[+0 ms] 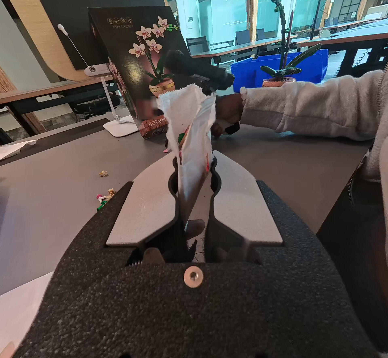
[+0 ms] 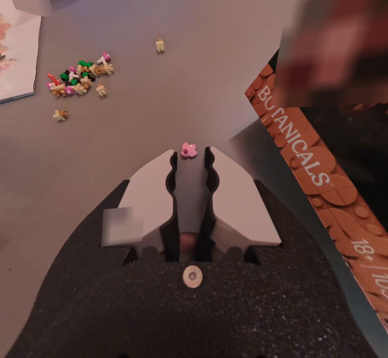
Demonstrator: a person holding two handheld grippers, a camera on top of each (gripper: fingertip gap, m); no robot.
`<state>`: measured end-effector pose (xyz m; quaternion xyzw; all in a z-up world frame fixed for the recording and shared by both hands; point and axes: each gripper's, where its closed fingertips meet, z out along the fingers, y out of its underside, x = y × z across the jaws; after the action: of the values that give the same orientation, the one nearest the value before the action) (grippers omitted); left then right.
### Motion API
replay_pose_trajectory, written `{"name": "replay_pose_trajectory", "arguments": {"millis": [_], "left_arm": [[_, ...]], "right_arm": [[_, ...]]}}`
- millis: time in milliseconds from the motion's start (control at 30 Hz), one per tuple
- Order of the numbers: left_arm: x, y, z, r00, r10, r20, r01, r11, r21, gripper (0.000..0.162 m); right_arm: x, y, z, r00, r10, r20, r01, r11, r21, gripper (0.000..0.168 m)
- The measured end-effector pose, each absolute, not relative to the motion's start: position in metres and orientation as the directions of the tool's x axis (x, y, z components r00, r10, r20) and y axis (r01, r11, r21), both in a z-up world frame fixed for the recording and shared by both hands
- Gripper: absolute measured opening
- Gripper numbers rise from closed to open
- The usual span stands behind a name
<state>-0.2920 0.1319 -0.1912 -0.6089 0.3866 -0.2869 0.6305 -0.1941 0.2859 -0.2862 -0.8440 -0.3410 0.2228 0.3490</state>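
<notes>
We see the left claw pinching a white paper bag upright, the right claw parted, empty, around a pink flower piece that could skid along the bench

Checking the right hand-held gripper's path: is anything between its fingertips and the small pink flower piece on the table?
Nothing visible. The pink flower piece lies on bare grey table just ahead of the open right hand-held gripper, roughly centred on the gap. The box stands off to the side.
</notes>
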Motion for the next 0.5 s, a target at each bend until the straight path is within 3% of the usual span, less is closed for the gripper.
{"name": "replay_pose_trajectory", "arguments": {"millis": [67, 333, 433, 500], "left_arm": [[-0.291, 0.132, -0.192, 0.536, -0.832, -0.141, -0.115, 0.093, -0.989, 0.026], [-0.292, 0.136, -0.194, 0.554, -0.822, -0.132, -0.133, 0.07, -0.989, 0.026], [-0.292, 0.14, -0.196, 0.565, -0.816, -0.12, -0.143, 0.047, -0.989, 0.026], [-0.292, 0.142, -0.198, 0.571, -0.812, -0.117, -0.15, 0.037, -0.988, 0.026]], "right_arm": [[-0.195, 0.289, -0.287, 0.674, 0.727, -0.13, 0.42, -0.522, -0.743, 0.014], [-0.194, 0.285, -0.285, 0.657, 0.744, -0.121, 0.433, -0.503, -0.748, 0.013], [-0.209, 0.268, -0.245, 0.583, 0.783, -0.216, 0.333, -0.473, -0.816, 0.013], [-0.234, 0.235, -0.194, 0.425, 0.86, -0.283, 0.248, -0.411, -0.877, 0.013]]}}
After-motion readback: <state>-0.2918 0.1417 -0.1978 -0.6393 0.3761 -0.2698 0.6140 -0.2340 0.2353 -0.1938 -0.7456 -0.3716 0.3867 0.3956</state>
